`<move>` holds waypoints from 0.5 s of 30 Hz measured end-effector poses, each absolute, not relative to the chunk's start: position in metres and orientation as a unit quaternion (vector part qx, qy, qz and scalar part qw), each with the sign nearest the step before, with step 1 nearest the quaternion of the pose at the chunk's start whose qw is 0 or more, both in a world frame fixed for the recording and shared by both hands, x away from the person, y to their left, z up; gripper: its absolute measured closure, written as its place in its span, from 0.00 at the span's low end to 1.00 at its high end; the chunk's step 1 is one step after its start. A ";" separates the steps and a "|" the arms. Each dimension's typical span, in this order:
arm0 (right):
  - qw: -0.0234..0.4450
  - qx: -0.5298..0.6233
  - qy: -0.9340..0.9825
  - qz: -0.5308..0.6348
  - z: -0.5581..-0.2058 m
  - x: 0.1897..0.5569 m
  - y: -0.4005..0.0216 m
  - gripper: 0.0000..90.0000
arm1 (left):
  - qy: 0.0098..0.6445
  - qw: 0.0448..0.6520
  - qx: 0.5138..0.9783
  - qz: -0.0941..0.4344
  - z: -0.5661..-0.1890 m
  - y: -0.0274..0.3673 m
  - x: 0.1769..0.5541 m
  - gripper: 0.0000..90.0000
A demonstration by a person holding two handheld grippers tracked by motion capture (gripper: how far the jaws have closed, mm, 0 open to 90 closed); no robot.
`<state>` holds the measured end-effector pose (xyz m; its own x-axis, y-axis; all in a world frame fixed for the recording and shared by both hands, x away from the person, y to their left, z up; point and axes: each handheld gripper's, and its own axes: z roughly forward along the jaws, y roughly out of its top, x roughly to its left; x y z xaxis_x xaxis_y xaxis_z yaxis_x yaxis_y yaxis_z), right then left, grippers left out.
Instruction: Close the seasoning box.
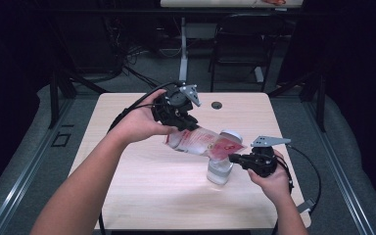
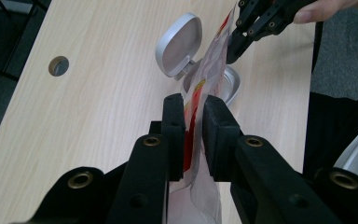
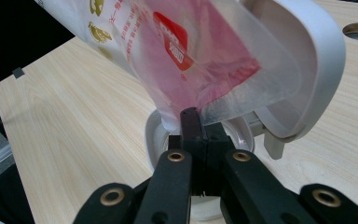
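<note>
A light wood-grain table (image 1: pixel 127 147) with rounded corners stands on grey carpet; a round cable hole (image 1: pixel 217 105) sits near its far edge, at about 12 o'clock from the table's centre. Beyond the table the room is dark, with a black chair (image 1: pixel 240 44), a white table leg (image 1: pixel 183 49) and loose cables on the floor. Metal rails run along the floor at 9 o'clock and 3 o'clock of the table.

At about 4 o'clock from the table's centre stands a clear container (image 1: pixel 220 169), its white hinged lid (image 1: pixel 231 135) raised. A transparent pouch (image 1: pixel 203 143) with red print is held tilted above it, the low end over the container's mouth.

The left gripper (image 1: pixel 183 123), held in the person's left hand (image 1: pixel 139 125), is clamped on the pouch's upper end at 11 o'clock of the container; in the left gripper view its black pads (image 2: pixel 173 135) press the film from both sides. The right gripper (image 1: pixel 233 158), held in the right hand (image 1: pixel 274 178), approaches from 3 o'clock of the container and pinches the pouch's lower edge; in the right gripper view its jaws meet on the film just above the container's rim (image 3: pixel 154 135).
</note>
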<state>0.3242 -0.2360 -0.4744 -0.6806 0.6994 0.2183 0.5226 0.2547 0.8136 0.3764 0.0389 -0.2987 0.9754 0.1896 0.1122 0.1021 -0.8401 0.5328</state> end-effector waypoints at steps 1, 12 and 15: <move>0.094 0.388 0.787 0.469 -0.474 0.324 -0.236 1.00 | 0.078 0.275 0.955 0.082 -0.299 0.038 0.376 0.89; 0.091 0.393 0.786 0.469 -0.477 0.325 -0.238 1.00 | 0.078 0.282 0.953 0.080 -0.297 0.033 0.376 0.87; 0.090 0.393 0.786 0.469 -0.477 0.326 -0.238 1.00 | 0.078 0.281 0.953 0.081 -0.297 0.033 0.376 0.87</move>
